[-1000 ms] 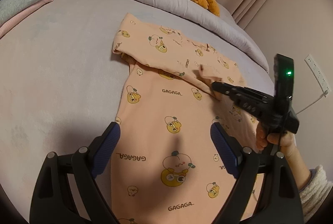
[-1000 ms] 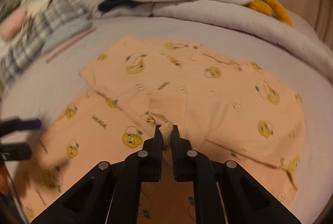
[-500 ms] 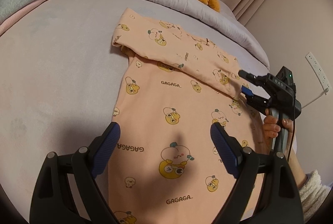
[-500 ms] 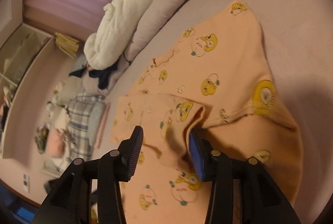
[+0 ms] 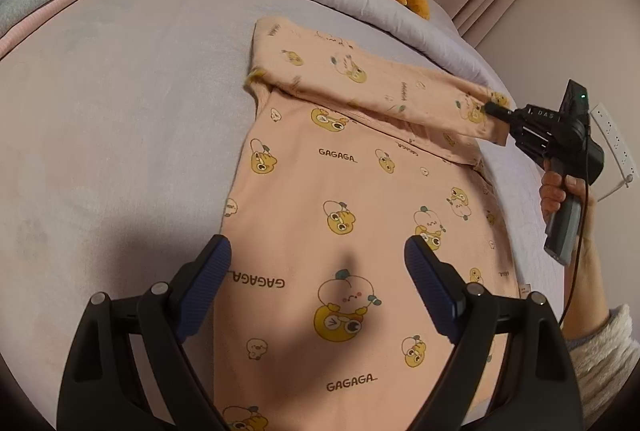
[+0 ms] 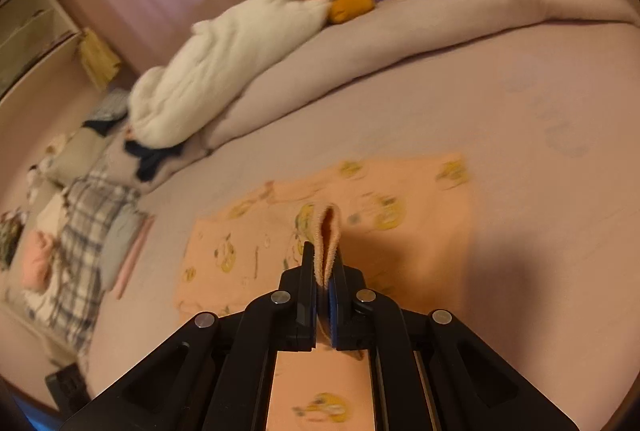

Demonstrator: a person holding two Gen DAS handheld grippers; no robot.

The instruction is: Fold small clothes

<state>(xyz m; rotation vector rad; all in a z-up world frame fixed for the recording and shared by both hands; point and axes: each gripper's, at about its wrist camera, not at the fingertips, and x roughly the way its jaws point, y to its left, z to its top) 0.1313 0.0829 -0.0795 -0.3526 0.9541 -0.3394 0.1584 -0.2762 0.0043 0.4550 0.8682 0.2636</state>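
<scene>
Bed (image 5: 132,103): a lilac sheet carries everything; folded grey and pink clothes sit at its far left edge.
Left gripper (image 5: 318,263): jaws wide apart and holding nothing, hovering above the lower body of the top.
Top (image 5: 348,215): one small peach long-sleeved top with duck prints, lying flat in the middle of the bed, hem toward the camera.
Sleeve (image 5: 380,87): laid across the chest from the left shoulder to the right side, its cuff lifted off the fabric.
Right gripper (image 6: 326,271): clamped shut on the sleeve's ribbed cuff (image 6: 326,235), which sticks up between the pads.
Right hand (image 5: 560,187): wrapped around the gripper's handle, beside the top's right edge.
Risk: only a thin bite of cuff is held, so a tug could slip it free; pulling sideways could also drag the shoulder fold crooked, since the left gripper pins nothing.
Risk two: dropping the cuff from height may leave the sleeve twisted.
Count: one top, one sleeve visible, two grippers, one plush toy (image 6: 240,51) by the rolled duvet.
</scene>
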